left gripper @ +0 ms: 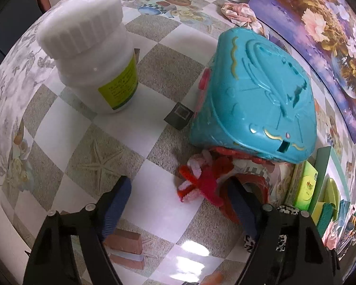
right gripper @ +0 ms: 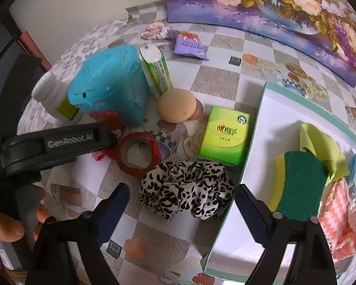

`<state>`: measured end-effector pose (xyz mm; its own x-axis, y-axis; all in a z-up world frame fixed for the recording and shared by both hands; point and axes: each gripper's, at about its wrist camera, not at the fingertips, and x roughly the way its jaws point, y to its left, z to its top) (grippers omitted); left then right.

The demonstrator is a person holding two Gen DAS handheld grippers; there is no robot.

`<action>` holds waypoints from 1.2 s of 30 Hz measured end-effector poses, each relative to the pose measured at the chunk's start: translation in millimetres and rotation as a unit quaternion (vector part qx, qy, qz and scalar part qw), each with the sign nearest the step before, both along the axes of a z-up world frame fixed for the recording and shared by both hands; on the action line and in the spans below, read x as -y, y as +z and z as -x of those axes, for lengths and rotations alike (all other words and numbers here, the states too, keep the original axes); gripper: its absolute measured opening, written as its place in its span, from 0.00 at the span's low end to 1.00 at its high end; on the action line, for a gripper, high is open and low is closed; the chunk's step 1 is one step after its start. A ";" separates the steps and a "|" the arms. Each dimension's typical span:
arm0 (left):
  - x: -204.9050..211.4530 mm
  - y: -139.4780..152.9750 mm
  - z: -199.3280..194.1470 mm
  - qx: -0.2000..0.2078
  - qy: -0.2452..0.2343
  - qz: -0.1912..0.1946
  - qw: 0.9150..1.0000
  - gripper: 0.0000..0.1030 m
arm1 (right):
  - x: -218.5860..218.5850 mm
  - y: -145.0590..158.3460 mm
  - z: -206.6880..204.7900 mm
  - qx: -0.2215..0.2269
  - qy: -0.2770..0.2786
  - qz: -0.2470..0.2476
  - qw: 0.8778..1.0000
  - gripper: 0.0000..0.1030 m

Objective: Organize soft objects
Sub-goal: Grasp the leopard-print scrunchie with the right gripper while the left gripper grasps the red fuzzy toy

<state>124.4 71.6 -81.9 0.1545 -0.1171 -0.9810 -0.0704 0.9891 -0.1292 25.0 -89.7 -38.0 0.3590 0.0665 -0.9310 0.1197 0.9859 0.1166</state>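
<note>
Checkered tablecloth point(right gripper: 168, 235) printed with shells and flowers covers the table, and a floral painting point(right gripper: 284, 7) leans at the back. Left gripper point(left gripper: 180, 204) points steeply down, jaws wide apart with nothing between the pads; a red and pink fuzzy toy point(left gripper: 201, 182) lies on the cloth just ahead of its right finger, partly tucked under a teal case point(left gripper: 256, 99). Only this view shows a white bottle point(left gripper: 92, 52) close up, standing upright beyond the left finger. Right gripper point(right gripper: 182, 204) is also wide open and empty, straddling a leopard scrunchie point(right gripper: 185, 190) without touching it. Only this view shows a white tray point(right gripper: 273, 123) to the right, holding a green sponge point(right gripper: 301, 185), a yellow-green cloth point(right gripper: 320, 144) and an orange knitted cloth point(right gripper: 341, 220). Beyond the scrunchie lie a red tape roll point(right gripper: 137, 154), a green tissue pack point(right gripper: 225, 135) and a beige puff point(right gripper: 178, 106). A hand point(right gripper: 4, 225) grips the left tool at the left edge.
</note>
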 end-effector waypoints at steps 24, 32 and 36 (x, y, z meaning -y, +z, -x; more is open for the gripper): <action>19.2 2.5 -2.6 0.017 -0.027 -0.028 0.999 0.47 | -11.3 -19.1 -5.8 -0.031 0.039 0.032 0.998 0.56; 34.5 1.4 -0.6 0.027 -0.049 -0.059 0.997 0.46 | -12.2 -23.8 -3.9 -0.032 0.035 0.040 0.998 0.52; 40.5 1.4 -0.2 0.028 -0.052 -0.063 0.996 0.43 | -12.6 -24.3 -3.3 -0.033 0.031 0.044 0.998 0.44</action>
